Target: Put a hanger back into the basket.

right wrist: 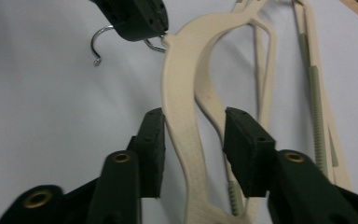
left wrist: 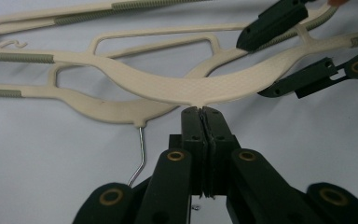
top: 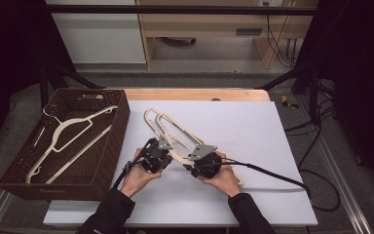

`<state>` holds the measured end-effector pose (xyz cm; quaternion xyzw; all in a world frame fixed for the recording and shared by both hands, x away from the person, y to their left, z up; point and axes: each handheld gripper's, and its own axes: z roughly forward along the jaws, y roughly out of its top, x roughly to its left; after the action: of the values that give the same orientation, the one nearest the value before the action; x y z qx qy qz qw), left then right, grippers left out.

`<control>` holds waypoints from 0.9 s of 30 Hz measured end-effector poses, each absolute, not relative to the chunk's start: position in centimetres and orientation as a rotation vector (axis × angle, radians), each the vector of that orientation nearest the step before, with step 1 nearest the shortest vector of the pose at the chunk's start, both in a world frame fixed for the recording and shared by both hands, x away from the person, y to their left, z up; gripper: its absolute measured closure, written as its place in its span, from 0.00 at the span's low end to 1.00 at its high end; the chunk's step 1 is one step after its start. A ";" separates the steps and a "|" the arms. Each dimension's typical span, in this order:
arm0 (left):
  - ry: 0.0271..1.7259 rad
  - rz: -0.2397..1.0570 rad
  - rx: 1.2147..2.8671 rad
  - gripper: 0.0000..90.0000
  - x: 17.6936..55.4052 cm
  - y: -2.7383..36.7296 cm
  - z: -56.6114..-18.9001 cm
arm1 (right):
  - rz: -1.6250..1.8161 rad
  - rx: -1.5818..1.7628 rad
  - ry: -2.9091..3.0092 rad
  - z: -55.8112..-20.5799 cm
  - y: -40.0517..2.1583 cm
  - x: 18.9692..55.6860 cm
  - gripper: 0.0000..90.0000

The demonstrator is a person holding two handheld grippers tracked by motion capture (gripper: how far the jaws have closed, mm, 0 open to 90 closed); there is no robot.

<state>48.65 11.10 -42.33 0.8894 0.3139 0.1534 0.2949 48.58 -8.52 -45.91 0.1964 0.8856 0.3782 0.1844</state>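
The wide tabletop (top: 253, 126) is covered with a pale grey sheet, and at its left side stands a dark brown woven basket (top: 119, 131) of rectangular shape, in which one cream plastic clothes hanger with a metal hook (top: 65, 139) lies flat. On the grey sheet in front of me lie two more cream plastic clothes hangers (left wrist: 168, 88), one overlapping the other, and they reach from my hands toward the far middle of the tabletop. My left tool (top: 156, 155) is clenched tight, its two black jaws pressed together at the neck of the upper hanger, where the thin metal hook (right wrist: 103, 39) goes out; in the left gripper view I see the jaws closed right at the lower edge of the cream plastic. My right tool (right wrist: 193, 149) is released: its jaws stand on both sides of the curved shoulder of the same hanger, the left pad just beside the plastic and the right pad apart from it, so it is not pressing. The thin hook of the lower hanger (left wrist: 140, 158) lies on the sheet just beside my left tool.
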 end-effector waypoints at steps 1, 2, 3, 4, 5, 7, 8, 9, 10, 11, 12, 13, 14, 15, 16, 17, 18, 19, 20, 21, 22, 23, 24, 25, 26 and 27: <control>0.847 0.407 2.361 0.98 48.7 11.1 -42.4 | 1.077 0.547 2.506 -46.0 -8.5 48.6 0.76; 0.851 0.399 2.367 0.98 48.7 11.1 -42.3 | 1.073 0.543 2.521 -46.0 -8.5 48.6 0.80; 0.850 0.394 2.367 0.98 48.7 11.2 -42.3 | 1.071 0.538 2.522 -46.0 -8.5 48.6 0.80; 0.849 0.385 2.365 0.98 48.7 11.2 -42.3 | 1.069 0.538 2.530 -46.0 -8.5 48.6 0.81; 0.846 0.387 2.363 0.98 48.7 11.2 -42.3 | 1.069 0.537 2.553 -46.0 -8.5 48.5 0.82; 0.859 0.392 2.334 0.97 48.7 11.2 -42.2 | 1.073 0.514 2.561 -46.0 -8.5 48.5 0.84; 0.854 0.392 2.329 0.97 48.7 11.3 -42.2 | 1.071 0.507 2.565 -46.0 -8.5 48.5 0.84; 0.851 0.388 2.318 0.95 48.7 11.4 -42.1 | 1.067 0.500 2.565 -46.0 -8.6 48.5 0.85; 0.846 0.382 2.305 0.93 48.7 11.6 -41.9 | 1.066 0.500 2.565 -45.9 -8.6 48.4 0.85; 0.830 0.382 2.294 0.88 48.6 11.8 -41.6 | 1.067 0.483 2.561 -45.9 -8.7 48.5 0.85; 0.821 0.385 2.261 0.81 48.5 12.0 -41.3 | 1.062 0.478 2.561 -45.8 -8.7 48.4 0.85; 0.823 0.391 2.232 0.75 48.4 12.2 -40.9 | 1.064 0.482 2.554 -45.8 -8.8 48.4 0.85; 0.810 0.387 2.194 0.69 48.4 12.5 -40.5 | 1.064 0.472 2.552 -45.7 -8.8 48.4 0.85; 0.797 0.392 2.149 0.60 48.2 12.8 -40.1 | 1.060 0.477 2.550 -45.6 -8.9 48.4 0.86; 0.796 0.405 2.111 0.54 48.1 13.1 -39.7 | 1.059 0.468 2.550 -45.5 -8.9 48.4 0.86; 0.795 0.412 2.078 0.50 47.9 13.5 -39.3 | 1.061 0.473 2.545 -45.5 -9.0 48.4 0.86; 0.790 0.411 2.046 0.46 47.8 13.9 -38.8 | 1.056 0.481 2.545 -45.3 -9.1 48.4 0.86; 0.785 0.411 2.023 0.41 47.6 14.3 -38.3 | 1.054 0.475 2.543 -45.2 -9.2 48.4 0.86; 0.780 0.415 2.006 0.38 47.4 14.7 -37.9 | 1.057 0.486 2.537 -45.0 -9.3 48.4 0.86; 0.775 0.419 1.986 0.36 47.3 15.1 -37.5 | 1.060 0.475 2.533 -44.8 -9.4 48.4 0.86; 0.777 0.418 1.966 0.32 47.1 15.5 -37.1 | 1.057 0.490 2.523 -44.6 -9.5 48.4 0.86; 0.777 0.415 1.949 0.29 47.0 15.9 -36.8 | 1.063 0.489 2.517 -44.5 -9.7 48.4 0.86; 0.782 0.422 1.927 0.28 46.8 16.3 -36.5 | 1.064 0.486 2.513 -44.3 -9.8 48.4 0.86; 0.776 0.430 1.920 0.27 46.6 16.7 -36.2 | 1.063 0.490 2.506 -44.1 -10.0 48.4 0.87; 0.780 0.436 1.908 0.26 46.5 17.1 -36.1 | 1.058 0.498 2.502 -43.9 -10.1 48.4 0.87; 0.782 0.441 1.903 0.25 46.3 17.4 -36.0 | 1.056 0.491 2.499 -43.7 -10.2 48.5 0.87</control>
<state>46.32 17.39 -36.00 0.7855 0.3228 0.1821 0.4956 48.46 -10.22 -43.72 0.1747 0.8896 0.3761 0.1912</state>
